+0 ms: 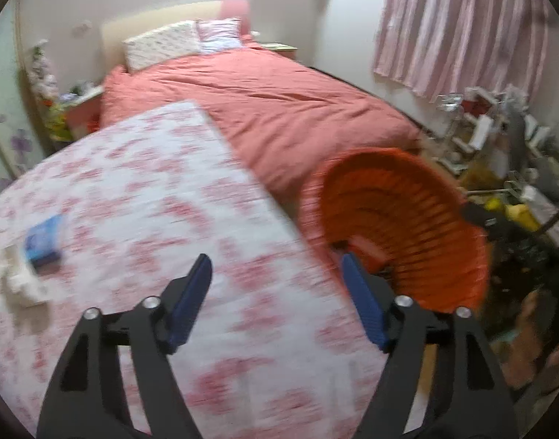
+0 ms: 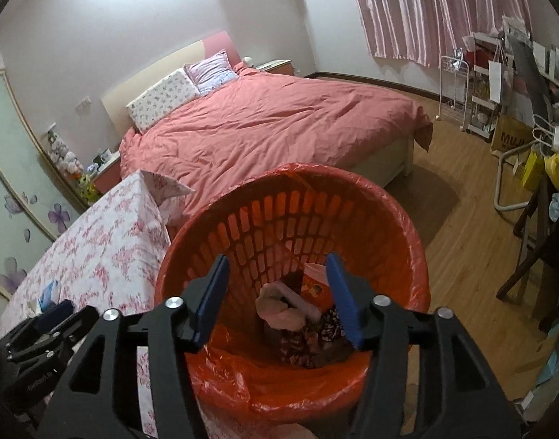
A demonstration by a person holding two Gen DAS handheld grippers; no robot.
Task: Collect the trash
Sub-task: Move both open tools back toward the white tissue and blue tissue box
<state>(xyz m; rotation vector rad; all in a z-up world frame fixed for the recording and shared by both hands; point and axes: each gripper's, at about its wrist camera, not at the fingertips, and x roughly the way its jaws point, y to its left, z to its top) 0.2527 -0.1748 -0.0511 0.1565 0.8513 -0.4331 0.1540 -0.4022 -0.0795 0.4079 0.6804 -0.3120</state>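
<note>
An orange slatted basket lined with a red plastic bag stands on the floor beside the table. My right gripper hangs open right over its mouth, nothing between the fingers. Inside lie a crumpled pink piece, a red packet and dark patterned wrappers. My left gripper is open and empty above the table's floral cloth, near the edge by the basket. A blue packet and crumpled white paper lie on the cloth to its left. The left wrist view is blurred.
A bed with a salmon cover fills the room behind the table and basket. Wooden floor lies to the right. Wire racks, a paper bag and a dark chair crowd the right wall under pink curtains.
</note>
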